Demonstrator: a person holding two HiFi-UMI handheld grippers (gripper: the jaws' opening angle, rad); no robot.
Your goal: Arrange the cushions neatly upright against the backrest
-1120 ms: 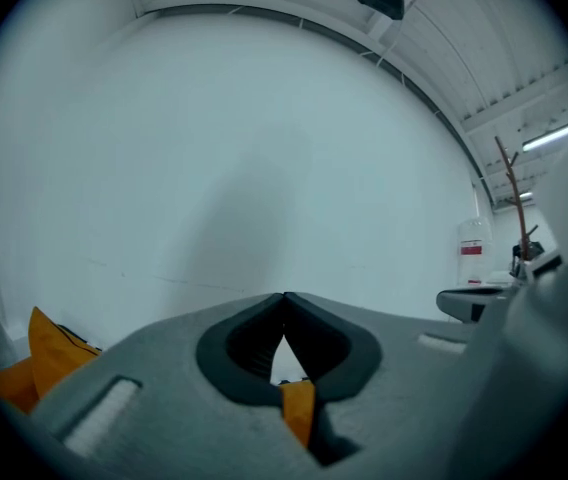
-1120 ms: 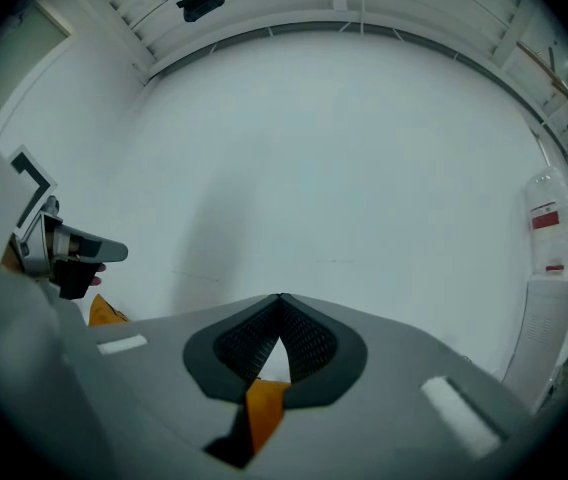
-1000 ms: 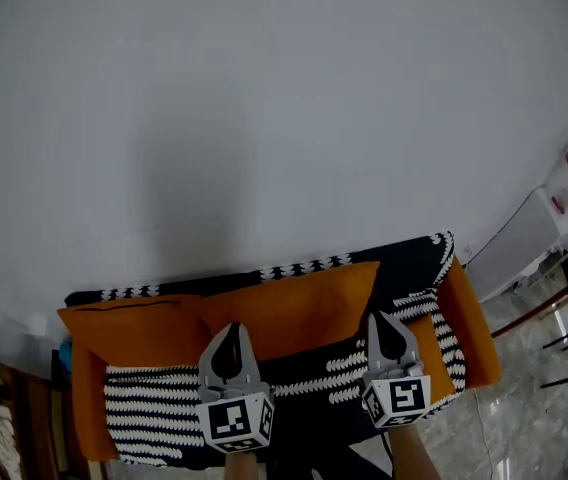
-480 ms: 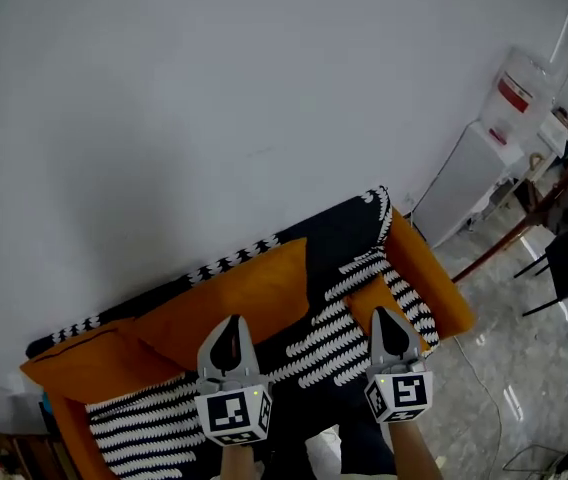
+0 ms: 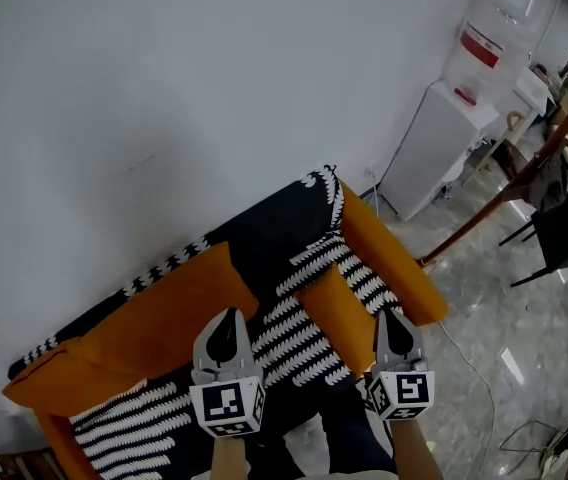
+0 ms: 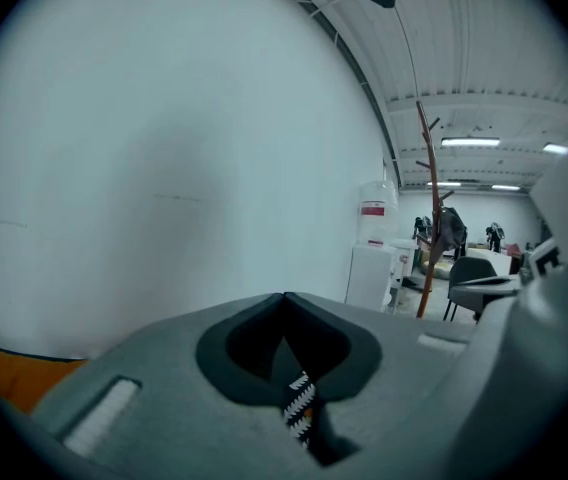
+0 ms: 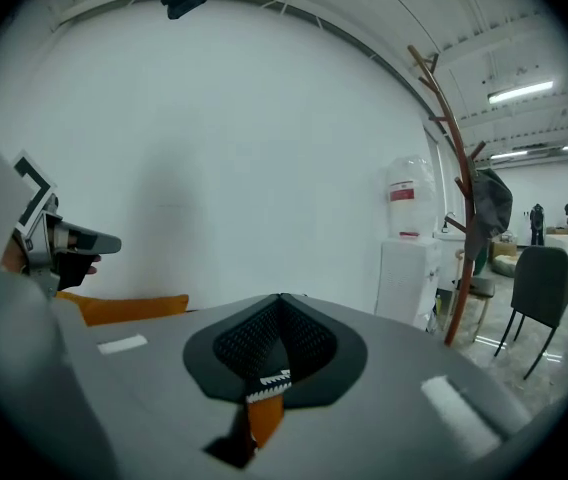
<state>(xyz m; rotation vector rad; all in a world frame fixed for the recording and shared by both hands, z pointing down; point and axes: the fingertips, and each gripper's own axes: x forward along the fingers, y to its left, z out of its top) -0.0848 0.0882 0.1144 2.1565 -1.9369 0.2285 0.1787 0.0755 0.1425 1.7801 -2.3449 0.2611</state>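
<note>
The left gripper (image 5: 226, 320) and right gripper (image 5: 392, 320) are held with jaws pressed together, empty. The long orange fabric cushion (image 5: 169, 313) is propped against the black-draped sofa backrest (image 5: 274, 230), just beyond the left gripper.

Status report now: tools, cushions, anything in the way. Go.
Left tool shut, empty; right tool shut, empty. Middle cushion and left cushion against backrest; right cushion looks slumped by armrest. Striped throw drapes the seat.
</note>
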